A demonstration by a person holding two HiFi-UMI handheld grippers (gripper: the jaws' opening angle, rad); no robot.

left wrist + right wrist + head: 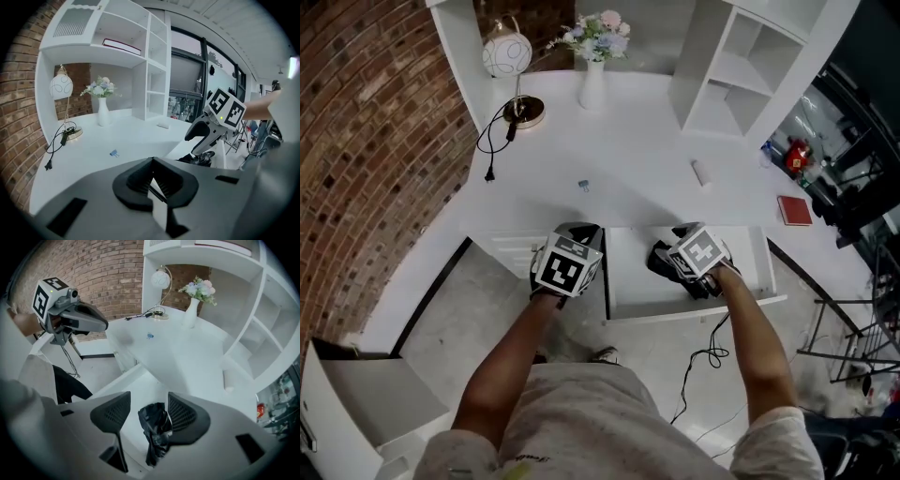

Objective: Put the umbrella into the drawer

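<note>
Left gripper (151,187): black jaws pressed together and empty, shown only by its own view. Right gripper (143,411): jaws stood wide, with the folded black fabric umbrella (154,430) between them, lying in the open white drawer (133,380); the head view half hid it.

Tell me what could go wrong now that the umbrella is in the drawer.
The umbrella sits right beside one jaw of the open right gripper; lifting away could snag its fabric. Bunched fabric might catch the desk edge when the drawer closes. The loose cable by the drawer front could tangle.
</note>
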